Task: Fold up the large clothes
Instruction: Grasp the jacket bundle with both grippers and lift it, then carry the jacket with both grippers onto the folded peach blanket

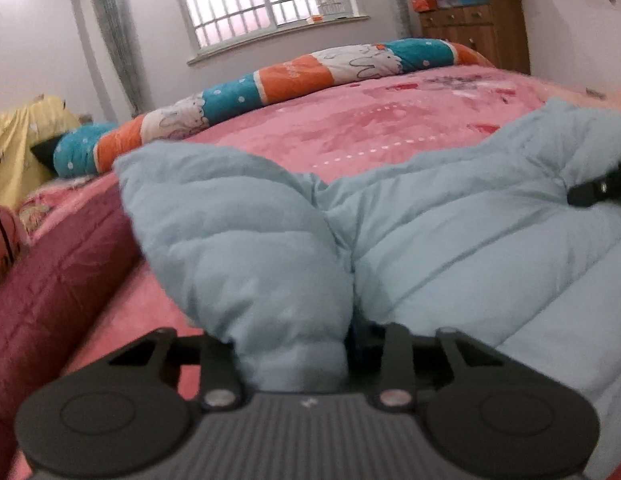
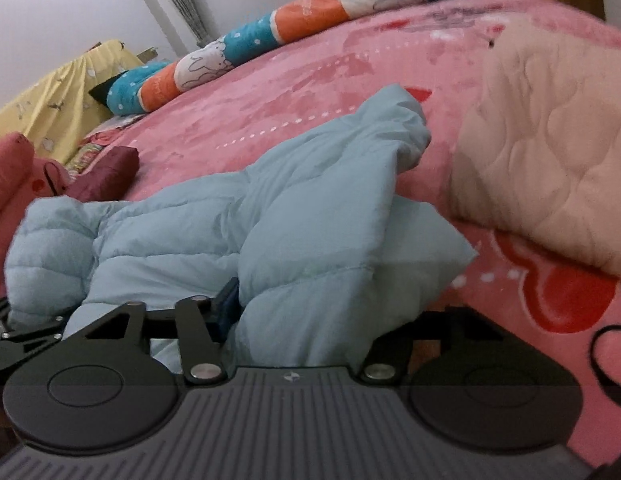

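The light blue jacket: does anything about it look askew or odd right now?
Yes. The light blue jacket lies bunched on the pink bedspread, not flat. One sleeve sticks up crumpled. Both the left gripper and the right gripper have padded fabric between their fingers.

Item: pale blue quilted puffer jacket (image 2: 310, 208) | State: crumpled, partly folded | Pose: sleeves bunched upward | Location: on the pink bed
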The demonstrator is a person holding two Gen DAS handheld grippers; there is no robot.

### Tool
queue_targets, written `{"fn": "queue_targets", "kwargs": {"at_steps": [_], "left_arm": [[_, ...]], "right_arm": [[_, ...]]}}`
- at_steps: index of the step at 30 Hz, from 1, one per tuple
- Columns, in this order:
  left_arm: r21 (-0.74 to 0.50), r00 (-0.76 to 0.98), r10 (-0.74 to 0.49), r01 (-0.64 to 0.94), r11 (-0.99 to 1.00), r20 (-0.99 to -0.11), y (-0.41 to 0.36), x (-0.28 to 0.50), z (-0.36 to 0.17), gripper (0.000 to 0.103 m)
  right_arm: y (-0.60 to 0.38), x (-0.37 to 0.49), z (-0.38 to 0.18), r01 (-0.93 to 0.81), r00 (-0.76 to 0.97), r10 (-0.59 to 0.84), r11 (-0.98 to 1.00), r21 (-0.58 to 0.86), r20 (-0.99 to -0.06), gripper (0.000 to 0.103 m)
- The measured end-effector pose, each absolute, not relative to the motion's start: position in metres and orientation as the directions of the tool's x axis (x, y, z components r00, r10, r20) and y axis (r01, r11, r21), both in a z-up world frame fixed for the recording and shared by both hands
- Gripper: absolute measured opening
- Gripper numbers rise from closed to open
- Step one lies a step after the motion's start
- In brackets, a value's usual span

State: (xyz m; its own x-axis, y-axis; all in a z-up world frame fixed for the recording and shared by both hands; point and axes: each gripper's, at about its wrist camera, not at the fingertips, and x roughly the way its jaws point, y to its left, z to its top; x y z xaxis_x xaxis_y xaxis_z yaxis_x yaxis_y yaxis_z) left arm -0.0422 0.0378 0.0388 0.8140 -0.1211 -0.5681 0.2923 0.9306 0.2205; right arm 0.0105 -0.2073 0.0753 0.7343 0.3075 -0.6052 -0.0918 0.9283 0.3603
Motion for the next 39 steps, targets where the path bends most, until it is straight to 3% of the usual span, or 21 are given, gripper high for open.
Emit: {"fn": "queue_targets", "kwargs": {"at_steps": [7,15,21,30,39], "left_arm": [[0.013,0.767,-0.202,0.265,0.964,-0.609,0.061,-0.037,0.064,0.021],[-0.077,0.758,-0.275,0.286,0.955,-0.592,0.059,-0.048,0.103,0.019],[-0.077,0.757,-0.338,0.359,0.930,-0.559,0.033,-0.052,0.147,0.018],[-0.055,0.746,-0.488,0.523,0.851,-0.453,-0.054,-0.047,0.227,0.019],[-0.081,0.653,-0.626,0.662,0.745,-0.427,-0.172,-0.015,0.244,0.019]], "right_arm": [[-0.202,-0.011,0.090,-0.088,0.794,0.225,0.962,0.259,-0.565,0.041],[-0.201,-0.037,0.109,-0.099,0.848,0.144,0.989,0.114,-0.511,0.035],[-0.224,-0.055,0.130,-0.047,0.901,0.085,0.994,0.099,-0.425,0.034],[-0.324,-0.090,0.172,0.086,0.964,-0.018,0.966,0.245,-0.266,0.034],[-0.464,-0.111,0.198,0.201,0.975,-0.149,0.908,0.369,-0.165,0.035]]}}
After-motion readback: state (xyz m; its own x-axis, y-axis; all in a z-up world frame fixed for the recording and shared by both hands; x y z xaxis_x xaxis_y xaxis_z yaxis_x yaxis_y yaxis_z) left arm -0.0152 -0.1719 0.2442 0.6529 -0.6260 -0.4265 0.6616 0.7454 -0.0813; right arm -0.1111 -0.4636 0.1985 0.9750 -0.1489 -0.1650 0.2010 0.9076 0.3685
